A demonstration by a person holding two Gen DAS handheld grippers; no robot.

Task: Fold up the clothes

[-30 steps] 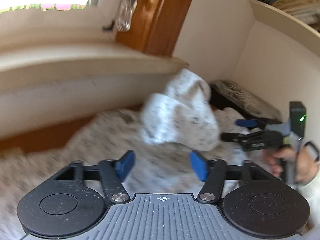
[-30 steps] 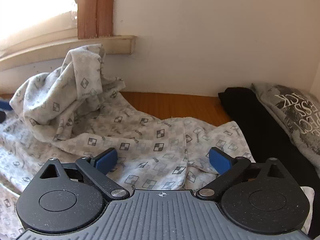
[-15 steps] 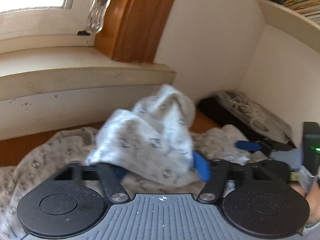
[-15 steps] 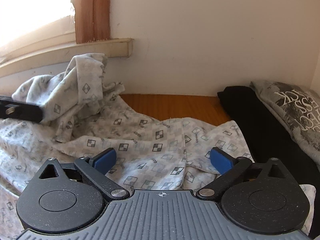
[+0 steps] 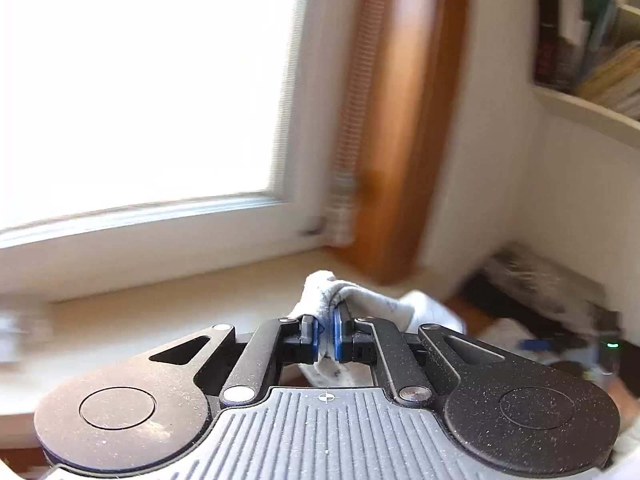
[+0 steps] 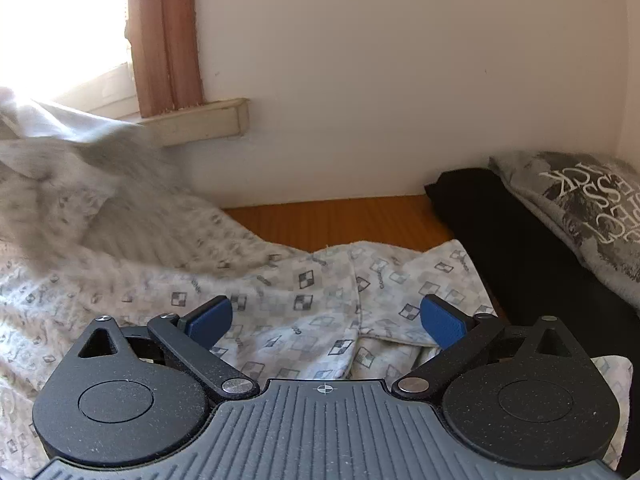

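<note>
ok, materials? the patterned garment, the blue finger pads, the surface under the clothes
Patterned garment: thin woven cloth, probably cotton, matte; it creases and drapes softly. Blue finger pads: rubbery-looking, matte, with a fine dotted texture. Surface under the clothes: orange-brown wood or wood-look laminate, slight sheen, with straight grain lines; which of the two is unclear.

- Left tool [image 5: 327, 338], its blue pads closed on a bunched fold of pale patterned cloth [image 5: 360, 300].
- Behind the cloth, a bright window [image 5: 140, 80].
- Right of the window, a blurred wooden frame [image 5: 404, 120] and bookshelf [image 5: 588, 52].
</note>
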